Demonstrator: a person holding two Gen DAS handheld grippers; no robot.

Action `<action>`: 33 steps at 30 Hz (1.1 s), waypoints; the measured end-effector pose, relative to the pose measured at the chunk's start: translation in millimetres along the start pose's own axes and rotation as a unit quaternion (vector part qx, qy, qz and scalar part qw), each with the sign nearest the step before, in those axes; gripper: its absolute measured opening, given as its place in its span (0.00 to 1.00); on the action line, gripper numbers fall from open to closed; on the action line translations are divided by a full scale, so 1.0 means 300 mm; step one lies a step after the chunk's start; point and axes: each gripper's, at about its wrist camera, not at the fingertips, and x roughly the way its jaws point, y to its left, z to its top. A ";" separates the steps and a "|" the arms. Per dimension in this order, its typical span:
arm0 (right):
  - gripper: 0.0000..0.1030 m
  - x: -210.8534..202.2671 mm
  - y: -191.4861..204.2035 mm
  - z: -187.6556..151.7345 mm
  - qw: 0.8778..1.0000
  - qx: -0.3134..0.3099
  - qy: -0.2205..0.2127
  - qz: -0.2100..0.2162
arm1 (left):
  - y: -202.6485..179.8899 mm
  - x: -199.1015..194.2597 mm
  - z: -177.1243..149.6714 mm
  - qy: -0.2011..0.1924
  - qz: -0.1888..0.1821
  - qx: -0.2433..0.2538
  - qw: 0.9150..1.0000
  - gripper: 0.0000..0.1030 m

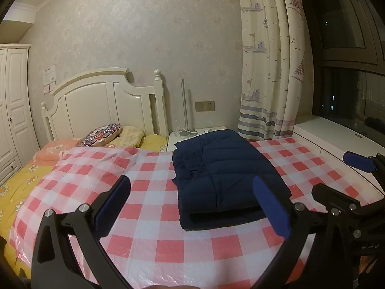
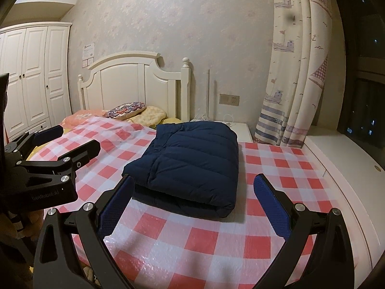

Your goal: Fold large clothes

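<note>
A dark navy quilted jacket (image 1: 223,178) lies folded into a neat rectangle on the red-and-white checked sheet (image 1: 154,216); it also shows in the right wrist view (image 2: 190,166). My left gripper (image 1: 192,192) is open and empty, held above the sheet just in front of the jacket. My right gripper (image 2: 195,192) is open and empty, also just short of the jacket's near edge. The right gripper also shows at the right edge of the left wrist view (image 1: 346,178), and the left gripper at the left of the right wrist view (image 2: 74,139).
Pillows (image 1: 103,134) lie by the white headboard (image 1: 105,101). A white nightstand (image 1: 192,137) with a lamp and cables stands behind the jacket. A curtain (image 1: 269,60), a window ledge (image 1: 336,132) and a wardrobe (image 2: 33,79) surround the bed.
</note>
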 end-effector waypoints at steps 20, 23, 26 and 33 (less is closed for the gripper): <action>0.94 -0.008 0.003 0.003 1.000 -0.011 -0.007 0.002 | 0.014 -0.011 -0.028 -0.001 -0.001 0.001 1.000 0.98; 0.94 -0.016 0.002 0.003 1.000 -0.013 -0.012 -0.001 | 0.021 -0.019 -0.029 -0.005 0.004 0.004 1.000 0.98; 0.94 -0.021 0.001 0.003 1.000 -0.015 -0.014 -0.006 | 0.023 -0.029 -0.022 -0.013 0.009 0.007 1.000 0.98; 0.94 -0.017 0.007 0.001 1.000 -0.022 -0.012 -0.007 | 0.019 -0.052 -0.018 -0.020 0.008 0.015 1.000 0.98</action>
